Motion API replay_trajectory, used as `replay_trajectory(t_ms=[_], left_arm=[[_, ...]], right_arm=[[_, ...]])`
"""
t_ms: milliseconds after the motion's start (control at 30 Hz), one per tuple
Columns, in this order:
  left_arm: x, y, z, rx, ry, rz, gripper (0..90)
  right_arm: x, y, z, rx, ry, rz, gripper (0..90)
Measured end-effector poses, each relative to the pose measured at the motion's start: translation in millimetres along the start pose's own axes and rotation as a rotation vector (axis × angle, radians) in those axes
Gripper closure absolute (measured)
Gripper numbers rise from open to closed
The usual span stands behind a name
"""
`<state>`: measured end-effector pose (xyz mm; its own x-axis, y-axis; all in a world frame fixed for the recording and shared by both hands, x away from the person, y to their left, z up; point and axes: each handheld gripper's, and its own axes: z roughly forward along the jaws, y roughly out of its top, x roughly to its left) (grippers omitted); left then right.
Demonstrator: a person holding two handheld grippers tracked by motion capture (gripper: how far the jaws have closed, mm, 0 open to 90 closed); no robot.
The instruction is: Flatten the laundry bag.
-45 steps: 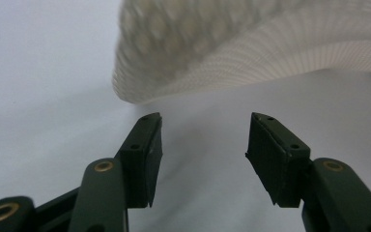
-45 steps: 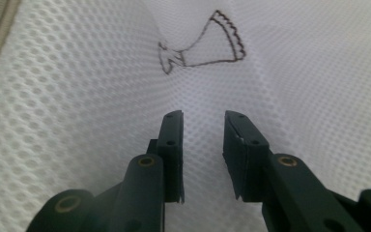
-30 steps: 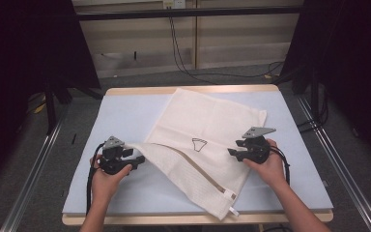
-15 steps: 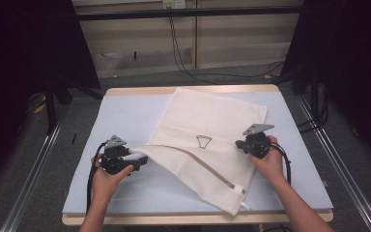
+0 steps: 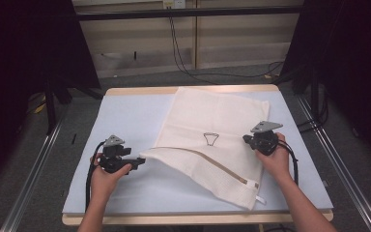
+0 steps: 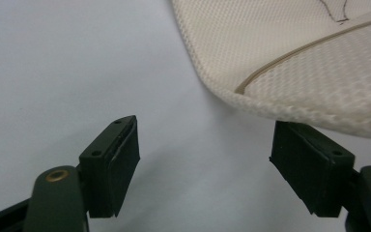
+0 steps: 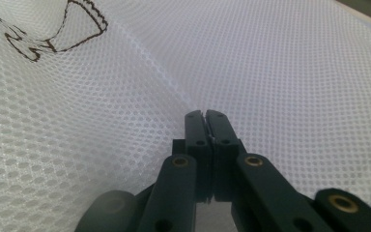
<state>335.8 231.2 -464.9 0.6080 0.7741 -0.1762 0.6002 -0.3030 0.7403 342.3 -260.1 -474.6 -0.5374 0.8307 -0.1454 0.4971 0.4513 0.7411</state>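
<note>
A cream mesh laundry bag point(image 5: 212, 140) lies flat on the right half of the table point(image 5: 125, 116), its far edge close to the table's far rim and its near right corner close to the front rim. Nothing can be seen inside it. A tan zipper point(image 5: 207, 159) runs diagonally across the near part, and a small dark hanger drawing point(image 5: 211, 138) sits near the middle. The bag's near left corner is folded over into a point facing the left gripper point(image 5: 137, 163).

That left gripper rests on bare table at the corner's tip; its jaws stand apart, with the bag's edge just above one pad and not pinched. Its jaws have just been opening and then eased slightly.

The right gripper point(image 5: 248, 139) sits at the bag's right edge with its jaws pressed together; whether mesh is caught between them cannot be told.

The left half of the table is open surface, with a narrower bare strip along the right side.

Compared with a second ago, the bag has shifted slightly right and its folded corner reaches further left.
</note>
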Motion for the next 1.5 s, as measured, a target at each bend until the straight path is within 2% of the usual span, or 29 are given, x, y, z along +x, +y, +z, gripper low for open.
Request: replay_trajectory(t_ms=[67, 100, 133, 167, 200, 233, 300, 400, 433, 567, 600, 633, 800, 867, 933, 1033, 1067, 1100, 1167, 1267, 1367, 1433, 1500], left_arm=[[1.8, -0.2, 0.2, 0.009, 0.012, 0.006, 26.1], [3.4, -0.2, -0.8, 0.006, 0.014, 0.004, 26.2], [3.4, -0.2, -0.8, 0.006, 0.014, 0.004, 26.2], [4.1, -0.1, -2.1, 0.003, 0.008, -0.001, 26.2], [4.1, -0.1, -2.1, 0.003, 0.008, -0.001, 26.2], [4.2, 0.3, -3.0, 0.004, 0.013, 0.002, 26.2], [3.4, 1.4, -3.1, 0.003, 0.016, 0.011, 26.2], [2.7, 2.6, -2.2, 0.002, 0.009, 0.007, 26.2], [2.9, 2.7, -1.9, 0.000, 0.002, 0.000, 26.4], [6.1, 3.1, -2.6, 0.001, 0.000, -0.009, 27.6], [7.3, 3.1, -2.7, -0.002, 0.003, -0.009, 28.2], [10.4, 3.0, -3.6, -0.002, 0.010, -0.017, 28.7], [14.6, 5.8, -5.2, -0.009, 0.005, -0.027, 28.3], [16.5, 8.9, -5.7, -0.016, 0.005, -0.029, 26.4], [16.8, 12.5, -3.3, -0.035, -0.016, -0.049, 24.7], [11.8, 17.1, 4.5, -0.011, -0.028, -0.014, 23.4], [11.8, 17.1, 4.5, -0.011, -0.028, -0.014, 22.8], [7.0, 21.4, 9.8, -0.004, -0.048, 0.006, 22.1], [3.3, 25.2, 14.6, 0.001, -0.067, 0.020, 21.7], [-1.1, 27.9, 23.6, 0.043, -0.069, 0.053, 21.2], [-4.6, 28.4, 34.0, 0.059, -0.063, 0.045, 21.2], [-5.3, 28.8, 36.3, 0.063, -0.056, 0.035, 24.8], [-7.3, 29.6, 42.4, 0.077, -0.049, 0.049, 25.9]], right_arm=[[-0.8, 0.6, 0.1, 0.003, -0.004, -0.002, 90.0], [-3.4, 1.7, -0.6, 0.005, -0.032, -0.001, 90.0], [-3.4, 1.7, -0.6, 0.005, -0.032, -0.001, 90.0], [-7.1, 2.1, -1.1, 0.019, -0.040, 0.023, 90.0], [-7.1, 2.1, -1.1, 0.019, -0.040, 0.023, 90.0], [-8.6, 1.7, -1.8, 0.039, -0.037, 0.045, 90.0], [-12.4, -0.7, -2.0, 0.037, -0.027, 0.067, 90.0], [-12.3, -2.8, -2.8, 0.026, -0.018, 0.057, 88.8], [-12.0, -5.7, -2.9, 0.024, -0.022, 0.075, 86.8], [-10.6, -7.0, -3.6, 0.024, -0.027, 0.072, 84.1], [-8.6, -7.0, -4.3, 0.021, -0.037, 0.075, 74.5], [-7.8, -7.1, -4.6, 0.015, -0.043, 0.080, 69.8], [-2.1, -6.5, -9.9, 0.006, -0.004, 0.118, 51.2], [0.7, -5.9, -12.5, 0.002, 0.020, 0.136, 47.2], [3.7, -6.7, -15.2, 0.005, 0.026, 0.141, 45.7], [7.2, -10.2, -18.1, 0.014, 0.041, 0.151, 43.3], [8.0, -11.4, -19.5, 0.016, 0.040, 0.147, 43.0], [8.6, -12.5, -21.3, 0.019, 0.038, 0.148, 42.7], [9.2, -14.8, -25.6, 0.017, 0.036, 0.157, 42.1], [8.5, -20.4, -32.0, 0.012, 0.022, 0.160, 41.8], [7.5, -26.8, -38.2, 0.013, 0.020, 0.177, 41.6], [6.1, -30.2, -42.4, 0.012, 0.010, 0.188, 39.9], [3.9, -33.6, -46.4, 0.008, 0.004, 0.217, 38.9]])
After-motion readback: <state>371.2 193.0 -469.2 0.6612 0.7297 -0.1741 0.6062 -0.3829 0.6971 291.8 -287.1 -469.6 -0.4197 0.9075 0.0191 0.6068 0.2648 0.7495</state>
